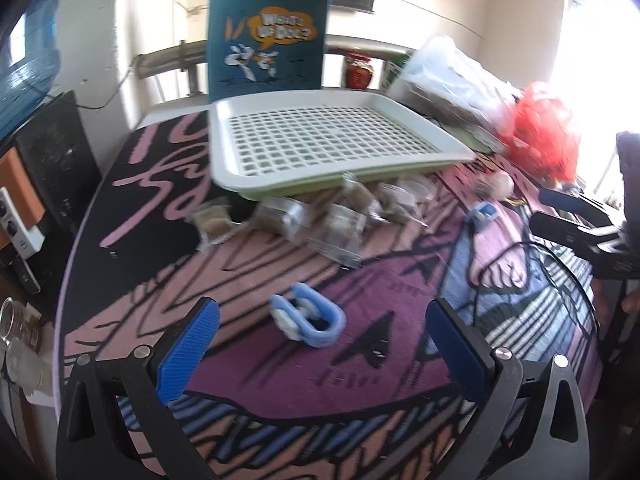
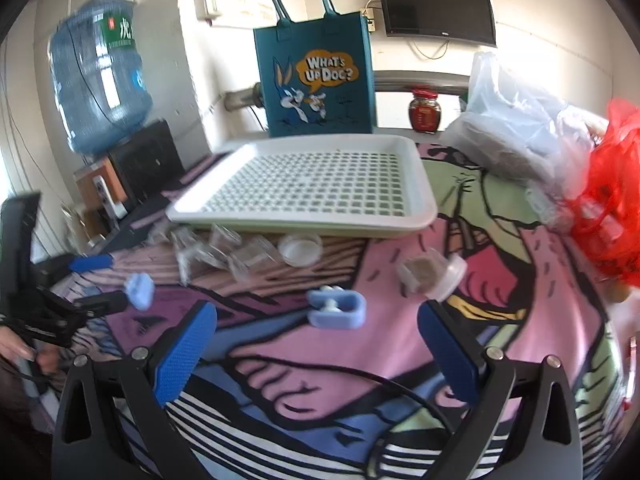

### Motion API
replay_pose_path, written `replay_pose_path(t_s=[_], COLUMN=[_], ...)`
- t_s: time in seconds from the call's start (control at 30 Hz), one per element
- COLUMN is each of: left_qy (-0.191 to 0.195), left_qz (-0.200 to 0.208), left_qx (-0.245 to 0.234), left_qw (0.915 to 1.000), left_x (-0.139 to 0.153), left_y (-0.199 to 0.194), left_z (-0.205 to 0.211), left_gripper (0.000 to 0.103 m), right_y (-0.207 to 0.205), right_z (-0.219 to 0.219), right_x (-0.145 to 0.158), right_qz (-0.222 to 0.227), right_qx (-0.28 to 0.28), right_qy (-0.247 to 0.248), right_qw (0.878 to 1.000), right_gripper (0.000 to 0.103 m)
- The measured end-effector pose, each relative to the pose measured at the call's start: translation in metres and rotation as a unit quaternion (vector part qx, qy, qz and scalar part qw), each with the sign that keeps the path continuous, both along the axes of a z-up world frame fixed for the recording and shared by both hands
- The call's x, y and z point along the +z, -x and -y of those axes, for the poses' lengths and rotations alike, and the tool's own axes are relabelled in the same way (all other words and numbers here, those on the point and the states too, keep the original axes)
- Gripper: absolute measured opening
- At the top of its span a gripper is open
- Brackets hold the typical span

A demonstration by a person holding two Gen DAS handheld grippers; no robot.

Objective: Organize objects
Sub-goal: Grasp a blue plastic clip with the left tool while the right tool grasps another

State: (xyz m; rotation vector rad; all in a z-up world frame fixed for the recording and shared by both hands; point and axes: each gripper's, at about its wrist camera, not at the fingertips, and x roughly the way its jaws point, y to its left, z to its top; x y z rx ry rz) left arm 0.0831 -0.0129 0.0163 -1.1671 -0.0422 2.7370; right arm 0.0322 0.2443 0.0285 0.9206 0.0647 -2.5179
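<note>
Cartoon-printed cloth (image 1: 360, 380) covers the table in the left wrist view, with a teal tote bag (image 1: 266, 36) standing against the wall beyond. The left claw (image 1: 320, 344) is spread wide and holds nothing. A light-blue clip (image 1: 308, 322) lies on the cloth between and just ahead of its fingers, untouched. Further ahead sit clear packets (image 1: 316, 220), then the white slotted tray (image 1: 320, 140), which looks empty.

From the right wrist view, a water jug (image 2: 100, 88) and a wall screen (image 2: 436, 10) frame the same tote. The right claw (image 2: 318, 348) also gapes empty, a second blue clip (image 2: 338, 310) just ahead of it, a small jar (image 2: 432, 276) off to its right.

Judging by this, sorting has barely begun: each claw is lining up on a clip. Next each must ease forward, close, then carry to the tray.
</note>
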Motion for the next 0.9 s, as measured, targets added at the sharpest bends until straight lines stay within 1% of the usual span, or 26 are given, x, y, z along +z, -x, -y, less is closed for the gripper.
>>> replay_pose_path(t_s=[0.07, 0.1, 0.13, 0.2, 0.33, 0.4, 0.43, 0.5, 0.53, 0.57, 0.6, 0.63, 0.67, 0.7, 0.77, 0.83, 0.9], left_qy=[0.003, 0.007, 0.009, 0.008, 0.004, 0.007, 0.006, 0.006, 0.006, 0.006, 0.008, 0.017, 0.022, 0.024, 0.027, 0.027, 0.025], left_qz=[0.001, 0.003, 0.006, 0.017, 0.021, 0.026, 0.029, 0.036, 0.038, 0.041, 0.047, 0.046, 0.044, 0.043, 0.043, 0.042, 0.036], left_qx=[-0.009, -0.010, -0.010, -0.006, 0.006, 0.012, 0.013, 0.015, 0.016, 0.018, 0.020, 0.026, 0.029, 0.029, 0.028, 0.025, 0.018], left_qw=[1.0000, 0.9999, 0.9999, 0.9998, 0.9997, 0.9996, 0.9995, 0.9992, 0.9991, 0.9990, 0.9986, 0.9985, 0.9984, 0.9983, 0.9983, 0.9984, 0.9989], left_x=[-0.001, -0.002, -0.004, -0.007, -0.007, -0.008, -0.009, -0.011, -0.012, -0.013, -0.015, -0.015, -0.015, -0.015, -0.014, -0.014, -0.011], left_y=[0.000, 0.001, 0.002, 0.006, 0.010, 0.012, 0.013, 0.015, 0.016, 0.017, 0.019, 0.019, 0.019, 0.018, 0.018, 0.017, 0.015], left_z=[-0.005, -0.006, -0.006, -0.004, 0.001, 0.002, 0.003, 0.004, 0.004, 0.005, 0.005, 0.004, 0.003, 0.003, 0.002, 0.002, -0.001], left_gripper=[0.103, 0.103, 0.103, 0.102, 0.099, 0.093, 0.091, 0.080, 0.077, 0.071, 0.062, 0.057, 0.039, 0.036, 0.036, 0.036, 0.036], right_y=[0.004, 0.005, 0.008, 0.011, 0.018, 0.021, 0.024, 0.028, 0.031, 0.033, 0.035, 0.037, 0.038, 0.039, 0.044, 0.044, 0.043], right_z=[-0.004, -0.005, -0.007, -0.008, 0.002, 0.006, 0.007, 0.009, 0.010, 0.011, 0.013, 0.014, 0.016, 0.017, 0.018, 0.016, 0.014], right_x=[-0.005, -0.006, -0.009, -0.013, -0.020, -0.021, -0.023, -0.024, -0.025, -0.026, -0.027, -0.028, -0.030, -0.032, -0.038, -0.037, -0.036], right_qz=[0.011, 0.020, 0.032, 0.045, 0.053, 0.058, 0.061, 0.064, 0.067, 0.069, 0.070, 0.071, 0.071, 0.074, 0.091, 0.091, 0.093], right_qx=[-0.009, -0.010, -0.009, -0.007, -0.006, -0.005, -0.005, -0.009, -0.013, -0.015, -0.018, -0.021, -0.024, -0.026, -0.025, -0.024, -0.022], right_qy=[-0.011, -0.007, 0.007, 0.015, -0.001, -0.002, -0.002, -0.005, -0.008, -0.011, -0.016, -0.021, -0.029, -0.035, -0.040, -0.033, -0.027], right_qw=[1.000, 1.000, 0.999, 0.999, 0.999, 0.998, 0.998, 0.998, 0.998, 0.997, 0.997, 0.997, 0.997, 0.996, 0.995, 0.995, 0.995], right_gripper=[0.102, 0.100, 0.096, 0.096, 0.095, 0.095, 0.092, 0.088, 0.087, 0.086, 0.085, 0.080, 0.072, 0.068, 0.050, 0.039, 0.039])
